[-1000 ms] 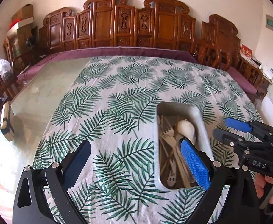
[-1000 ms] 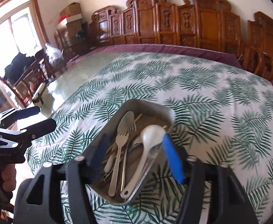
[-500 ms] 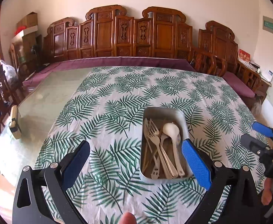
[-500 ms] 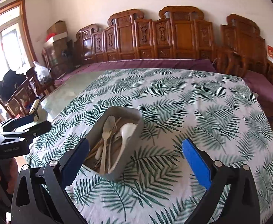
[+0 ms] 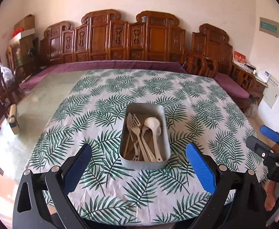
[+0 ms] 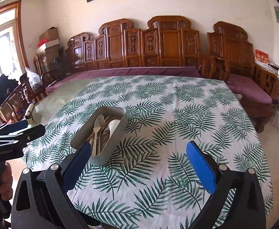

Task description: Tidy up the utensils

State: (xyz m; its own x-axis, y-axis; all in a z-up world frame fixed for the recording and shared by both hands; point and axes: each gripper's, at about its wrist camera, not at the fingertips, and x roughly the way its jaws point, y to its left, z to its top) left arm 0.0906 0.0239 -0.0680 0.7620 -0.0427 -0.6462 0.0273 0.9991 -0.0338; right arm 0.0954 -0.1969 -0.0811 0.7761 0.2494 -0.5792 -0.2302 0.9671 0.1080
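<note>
Tray (image 5: 145,163) holds forks, white spoon (image 5: 152,124) — chopsticks underneath.

Left gripper (image 5: 138,160) is held level w/ its 2 blue-padded fingers (image 5: 200,168) spread wide apart, nothing between them. Right gripper (image 6: 138,162) is posed the same way: 2 fingers (image 6: 201,168) wide apart, gripping nothing. Each gripper shows at the edge of the other's view, side by side, well apart. A hand (image 6: 5,181) wraps the left gripper's handle; fingertips (image 5: 269,200) of the other hand show under the right gripper.
</note>
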